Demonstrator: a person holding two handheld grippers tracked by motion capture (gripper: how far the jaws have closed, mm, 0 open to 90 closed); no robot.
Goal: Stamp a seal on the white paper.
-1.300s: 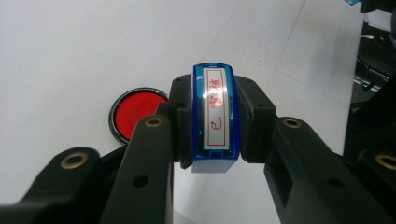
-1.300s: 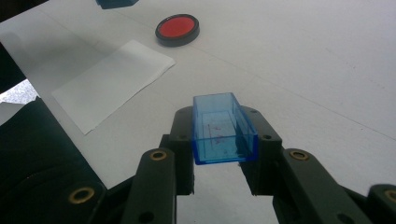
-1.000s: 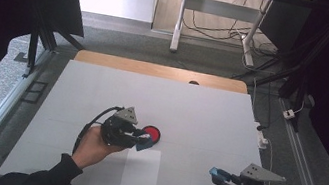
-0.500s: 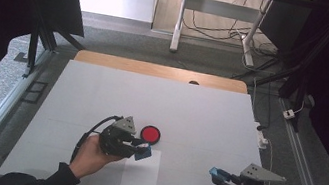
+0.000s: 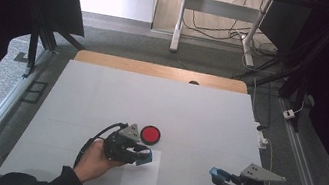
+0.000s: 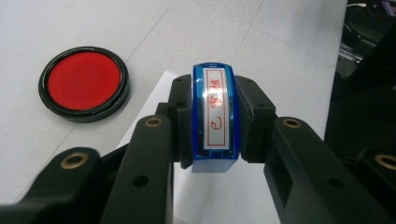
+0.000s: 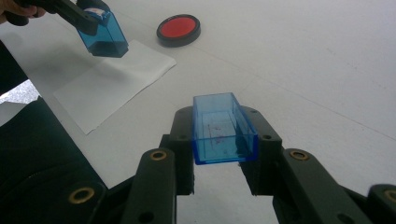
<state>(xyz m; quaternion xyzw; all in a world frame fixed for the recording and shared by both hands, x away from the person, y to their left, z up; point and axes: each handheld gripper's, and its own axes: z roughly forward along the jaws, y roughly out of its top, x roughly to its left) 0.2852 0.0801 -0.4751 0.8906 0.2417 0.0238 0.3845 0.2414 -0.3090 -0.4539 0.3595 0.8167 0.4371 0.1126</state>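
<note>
My left gripper [image 5: 143,158] is shut on a blue stamp [image 6: 215,116] whose top label bears red characters. It holds the stamp just above the far edge of a white paper sheet [image 5: 140,182]; I cannot tell if the stamp touches the paper. A round red ink pad [image 5: 150,134] in a black case lies on the table just beyond the paper. At the near right, my right gripper [image 5: 217,175] is shut on the stamp's clear blue cap [image 7: 223,128], open side up, held above the table. In the right gripper view the stamp [image 7: 102,32] hangs over the paper [image 7: 112,86].
The white table top [image 5: 199,113] ends in a wooden strip [image 5: 156,70] at the far side. A white plug and cable [image 5: 262,137] lie at the right edge. Dark frames and curtains flank both sides.
My left gripper has drawn the stamp back from beside the ink pad toward me and lower, to the paper's far edge. The right gripper has stayed still.
</note>
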